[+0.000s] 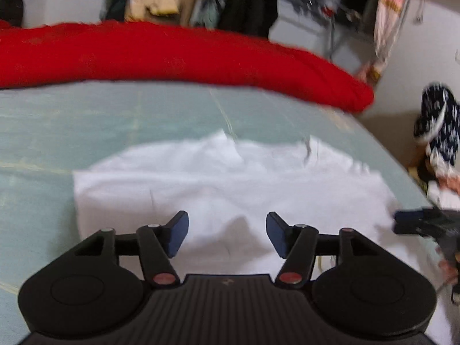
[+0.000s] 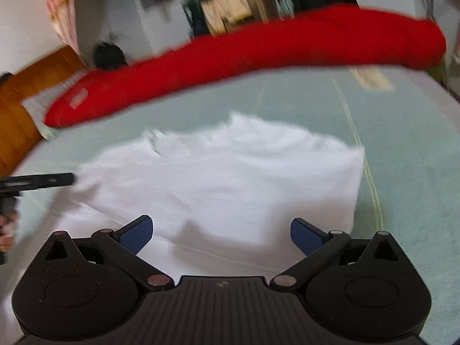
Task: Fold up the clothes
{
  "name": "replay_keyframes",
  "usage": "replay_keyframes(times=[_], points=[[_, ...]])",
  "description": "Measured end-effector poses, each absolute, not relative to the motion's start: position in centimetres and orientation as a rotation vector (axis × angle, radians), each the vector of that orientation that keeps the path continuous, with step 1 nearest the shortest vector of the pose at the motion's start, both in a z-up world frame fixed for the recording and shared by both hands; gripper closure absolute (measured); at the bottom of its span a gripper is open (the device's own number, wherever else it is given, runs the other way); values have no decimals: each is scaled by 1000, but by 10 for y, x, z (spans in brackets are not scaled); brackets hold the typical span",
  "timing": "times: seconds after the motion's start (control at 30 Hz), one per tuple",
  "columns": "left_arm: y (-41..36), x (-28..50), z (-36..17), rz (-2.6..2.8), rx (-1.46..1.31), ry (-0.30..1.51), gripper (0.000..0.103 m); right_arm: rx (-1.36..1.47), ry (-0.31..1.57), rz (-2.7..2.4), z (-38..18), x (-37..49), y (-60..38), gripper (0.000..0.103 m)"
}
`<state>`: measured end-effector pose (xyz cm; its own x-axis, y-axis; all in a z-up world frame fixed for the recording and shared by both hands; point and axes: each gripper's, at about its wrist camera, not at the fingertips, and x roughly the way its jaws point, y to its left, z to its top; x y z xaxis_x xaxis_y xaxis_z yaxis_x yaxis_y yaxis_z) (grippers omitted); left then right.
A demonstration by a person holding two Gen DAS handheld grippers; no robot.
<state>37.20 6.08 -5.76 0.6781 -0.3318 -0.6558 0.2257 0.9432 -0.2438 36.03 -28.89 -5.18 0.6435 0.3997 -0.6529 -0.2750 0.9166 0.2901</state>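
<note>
White garment (image 1: 224, 189) lies partly folded on the pale green surface (image 1: 86, 120), roughly a rectangle, one side edge straight and crisp, the far edge lumpy with a small tag or collar bit poking up. Both views are blurred, so I can't make out the fold lines. I read it as mid-fold, likely one more fold to go.

My left claw (image 1: 227, 234) sits over the near edge of the cloth, jaws spread, nothing between the blue pads (image 1: 179, 233). Right claw (image 2: 221, 235) is the same: spread, empty, above the near part of the fabric. Each claw shows at the side of the other's view, level with the garment's side edge. I'd guess they bracket the cloth so each can take a near corner.

Red bolster or rolled blanket (image 1: 172, 57) runs along the far side of the surface, well apart from the garment, so there's room to fold away from me. Clutter, hanging clothes and boxes sit beyond it.
</note>
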Motion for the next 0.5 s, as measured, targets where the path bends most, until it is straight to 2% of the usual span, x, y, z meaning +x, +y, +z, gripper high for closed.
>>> replay_keyframes(times=[0.1,0.23,0.27,0.4,0.5], points=[[68,372,-72,-301,-133,810,41,160,793,391,-65,356,-297,0],[70,364,-54,-301,-64,801,41,148,815,363,-50,343,-302,0],[67,367,-49,-313,-47,783,37,124,806,349,-44,345,-300,0],[53,386,-50,-343,-4,748,34,14,764,316,-34,372,-281,0],[54,401,-72,-358,-72,829,34,-53,853,284,-57,402,-268,0]])
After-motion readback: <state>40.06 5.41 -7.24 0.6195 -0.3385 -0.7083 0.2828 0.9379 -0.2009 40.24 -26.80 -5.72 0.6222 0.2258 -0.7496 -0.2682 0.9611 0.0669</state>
